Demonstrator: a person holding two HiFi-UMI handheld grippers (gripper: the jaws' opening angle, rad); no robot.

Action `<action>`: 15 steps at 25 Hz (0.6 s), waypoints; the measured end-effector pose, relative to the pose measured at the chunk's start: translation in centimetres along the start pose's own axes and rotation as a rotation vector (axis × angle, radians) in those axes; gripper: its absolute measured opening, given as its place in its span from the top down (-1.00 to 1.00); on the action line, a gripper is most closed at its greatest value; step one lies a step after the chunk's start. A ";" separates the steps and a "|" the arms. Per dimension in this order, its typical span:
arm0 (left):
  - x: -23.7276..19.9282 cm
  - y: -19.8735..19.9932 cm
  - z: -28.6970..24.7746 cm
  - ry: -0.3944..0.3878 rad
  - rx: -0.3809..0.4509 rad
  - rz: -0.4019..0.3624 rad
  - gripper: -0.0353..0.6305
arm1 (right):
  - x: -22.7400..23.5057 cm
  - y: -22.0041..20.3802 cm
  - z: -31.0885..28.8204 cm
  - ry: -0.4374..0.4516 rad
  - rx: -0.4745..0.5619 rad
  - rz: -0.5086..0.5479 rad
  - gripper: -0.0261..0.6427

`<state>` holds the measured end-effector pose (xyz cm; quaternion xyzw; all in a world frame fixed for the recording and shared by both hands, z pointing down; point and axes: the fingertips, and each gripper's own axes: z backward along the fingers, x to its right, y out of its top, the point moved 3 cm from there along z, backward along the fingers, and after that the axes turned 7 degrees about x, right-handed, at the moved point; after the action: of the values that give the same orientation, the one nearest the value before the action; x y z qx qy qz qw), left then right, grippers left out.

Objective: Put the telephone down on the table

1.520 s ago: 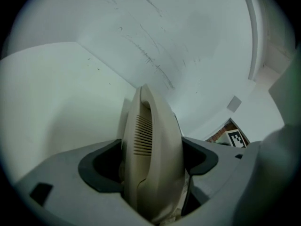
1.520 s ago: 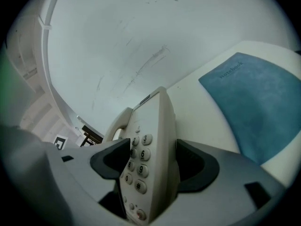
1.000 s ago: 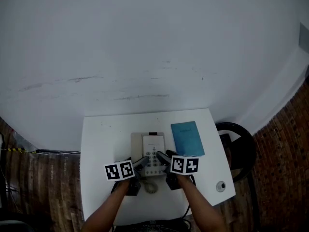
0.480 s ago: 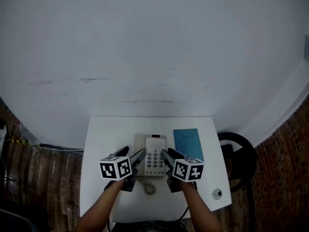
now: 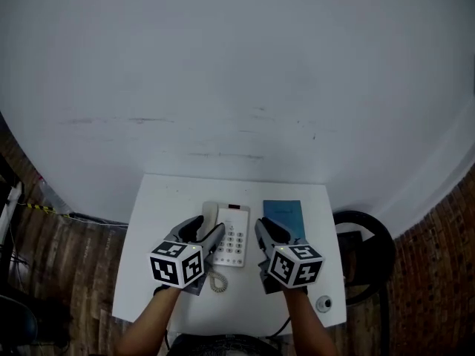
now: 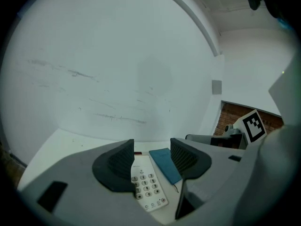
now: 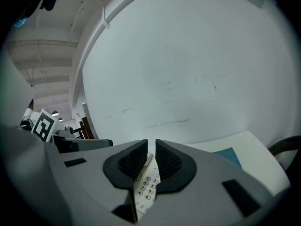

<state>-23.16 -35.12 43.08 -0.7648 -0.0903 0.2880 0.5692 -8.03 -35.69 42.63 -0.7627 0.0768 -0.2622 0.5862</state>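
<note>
The beige telephone (image 5: 234, 237) lies flat on the white table (image 5: 159, 213), its handset on the cradle at its left side and its keypad facing up. Both grippers hover above it, apart from it. My left gripper (image 5: 206, 232) is open; its jaws have just been closing partway with nothing between them, and the keypad (image 6: 146, 187) shows far below through the gap. My right gripper (image 5: 269, 230) has just been closing to a narrow slit (image 7: 151, 154), also with nothing in it; the telephone (image 7: 146, 188) shows below.
A blue booklet (image 5: 283, 217) lies just right of the telephone. The coiled cord (image 5: 215, 282) runs off the phone's near end. A small round object (image 5: 323, 303) sits at the table's near right corner. A black round seat (image 5: 365, 252) stands right of the table, and a white wall rises behind.
Both grippers have risen off the telephone toward the head camera. The right jaws have narrowed to a slit and the left jaws have closed a little. The telephone stays on the table.
</note>
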 end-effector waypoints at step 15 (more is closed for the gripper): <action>2.0 2.4 2.9 0.155 0.121 -0.144 0.83 | -1.6 3.3 2.4 0.081 0.098 0.171 0.92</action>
<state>-23.52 -32.59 39.66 -0.7404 -0.0832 0.1912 0.6390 -7.59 -34.00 38.60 -0.7125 0.1522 -0.2455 0.6395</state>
